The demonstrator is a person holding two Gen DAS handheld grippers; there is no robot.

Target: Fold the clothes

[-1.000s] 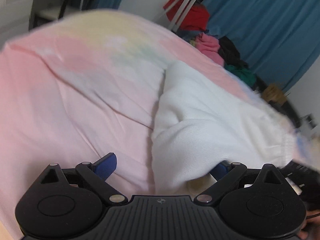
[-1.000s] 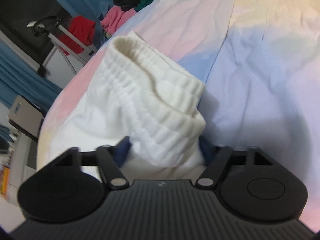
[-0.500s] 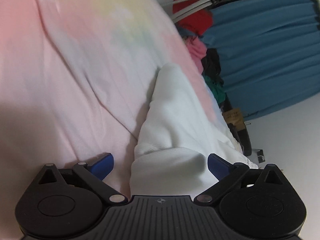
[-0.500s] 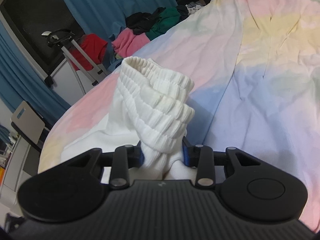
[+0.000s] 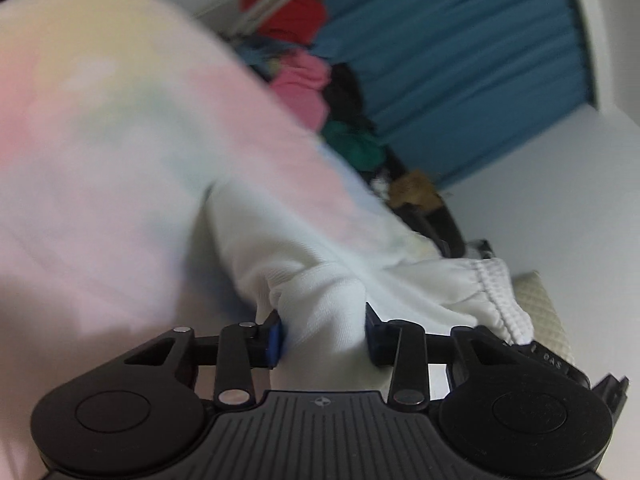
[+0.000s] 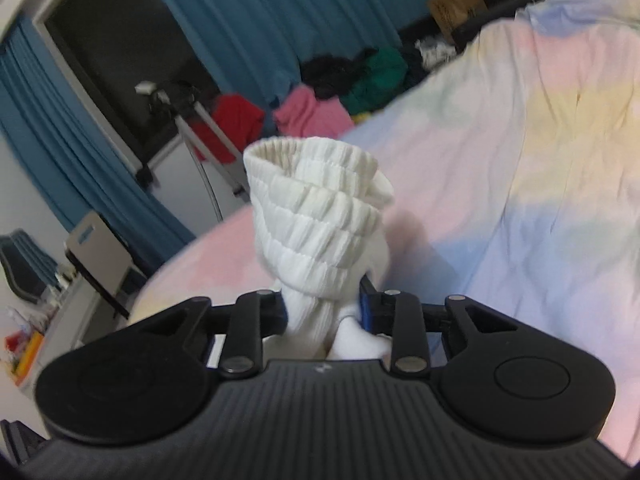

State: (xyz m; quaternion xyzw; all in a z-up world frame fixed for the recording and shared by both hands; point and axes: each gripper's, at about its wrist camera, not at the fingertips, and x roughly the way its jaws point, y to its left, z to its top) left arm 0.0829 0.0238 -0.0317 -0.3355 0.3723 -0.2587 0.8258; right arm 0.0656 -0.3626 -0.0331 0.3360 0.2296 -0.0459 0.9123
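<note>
A white garment (image 5: 304, 248) with a ribbed elastic waistband lies across a pastel rainbow bedsheet (image 5: 100, 152). My left gripper (image 5: 322, 338) is shut on a bunched fold of its plain white fabric, which stretches away toward the far right. My right gripper (image 6: 323, 312) is shut on the ribbed waistband (image 6: 316, 216), which stands up in a gathered tube above the fingers. The cloth hides most of both blue pads. The sheet (image 6: 540, 168) spreads to the right of that gripper.
A pile of pink, green, black and red clothes (image 6: 340, 96) sits beyond the bed's far edge. Blue curtains (image 5: 460, 60) hang behind it. A stand with metal legs (image 6: 192, 128) and a small side table (image 6: 96, 256) are at the left. A quilted cream cushion (image 5: 544, 312) lies at the right.
My left gripper has shut on the white fabric it straddled open before. My right gripper, shut half a second ago, has lifted the waistband higher off the sheet.
</note>
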